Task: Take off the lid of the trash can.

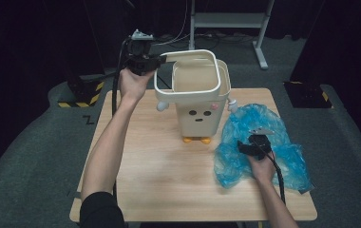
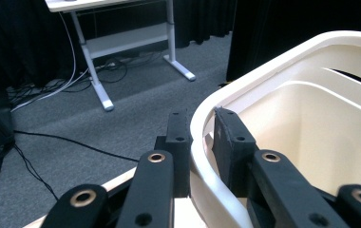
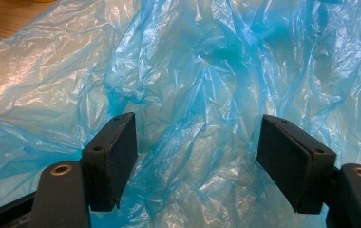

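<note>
Left gripper (image 1: 156, 61) is clamping the cream ring frame (image 1: 188, 92), lifted slightly above the face-printed bin (image 1: 201, 116) standing at the counter's (image 1: 159, 161) far middle. Right gripper (image 1: 246, 148), jaws spread wide and holding nothing, is hovering over the crumpled blue bag (image 1: 283, 156) at right.

A light wooden tabletop (image 1: 155, 166) carries a cream bin with a face (image 1: 200, 114), standing upright on orange feet just below the left gripper (image 1: 157, 61). A crumpled blue plastic bag (image 1: 283, 152) lies flat beneath the right gripper (image 1: 244, 148).
</note>
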Tool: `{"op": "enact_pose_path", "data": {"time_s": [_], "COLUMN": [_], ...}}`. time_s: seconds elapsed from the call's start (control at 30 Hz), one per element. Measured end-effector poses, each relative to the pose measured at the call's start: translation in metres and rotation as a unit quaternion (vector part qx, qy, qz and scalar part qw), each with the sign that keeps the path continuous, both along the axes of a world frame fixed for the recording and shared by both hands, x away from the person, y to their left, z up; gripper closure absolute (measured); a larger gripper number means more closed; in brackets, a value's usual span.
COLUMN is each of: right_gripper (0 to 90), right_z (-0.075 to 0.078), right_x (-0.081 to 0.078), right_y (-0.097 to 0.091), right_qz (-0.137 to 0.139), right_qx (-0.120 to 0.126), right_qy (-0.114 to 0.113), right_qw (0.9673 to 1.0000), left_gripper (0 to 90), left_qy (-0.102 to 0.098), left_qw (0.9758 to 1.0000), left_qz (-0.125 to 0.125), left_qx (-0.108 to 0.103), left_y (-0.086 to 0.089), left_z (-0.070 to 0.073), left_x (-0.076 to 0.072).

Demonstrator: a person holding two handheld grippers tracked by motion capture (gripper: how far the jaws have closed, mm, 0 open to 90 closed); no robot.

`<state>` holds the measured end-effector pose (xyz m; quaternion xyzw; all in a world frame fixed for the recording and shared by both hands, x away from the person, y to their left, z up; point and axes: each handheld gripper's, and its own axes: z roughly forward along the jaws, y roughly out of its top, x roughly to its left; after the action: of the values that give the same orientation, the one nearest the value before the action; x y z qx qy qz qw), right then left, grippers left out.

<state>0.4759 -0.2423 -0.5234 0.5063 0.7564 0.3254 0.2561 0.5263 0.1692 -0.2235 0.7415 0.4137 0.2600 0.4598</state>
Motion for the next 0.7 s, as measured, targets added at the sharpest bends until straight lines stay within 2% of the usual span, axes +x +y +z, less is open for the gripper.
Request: {"op": "enact_pose_path", "data": {"time_s": [0.27,0.5,0.7], "right_gripper": [29.4,29.4,29.4], "right_z": [0.0,0.0,0.0], "right_x": [0.0,0.0,0.0], "right_y": [0.0,0.0,0.0], "right_qz": [0.0,0.0,0.0], "right_qx": [-0.001,-0.001,-0.001], "right_qy": [-0.001,-0.001,-0.001], "right_qw": [1.0,1.0,1.0], "left_gripper": [76.9,76.9,76.9], "left_qy": [0.004,0.002,0.002], "left_qw": [1.0,0.9998,0.9997], "left_qz": [0.003,0.009,0.015], "left_qx": [-0.001,-0.018,-0.018], "left_y": [0.009,0.019,0.027], "left_z": [-0.001,-0.003,-0.005], "left_x": [-0.008,-0.016,-0.023]}}
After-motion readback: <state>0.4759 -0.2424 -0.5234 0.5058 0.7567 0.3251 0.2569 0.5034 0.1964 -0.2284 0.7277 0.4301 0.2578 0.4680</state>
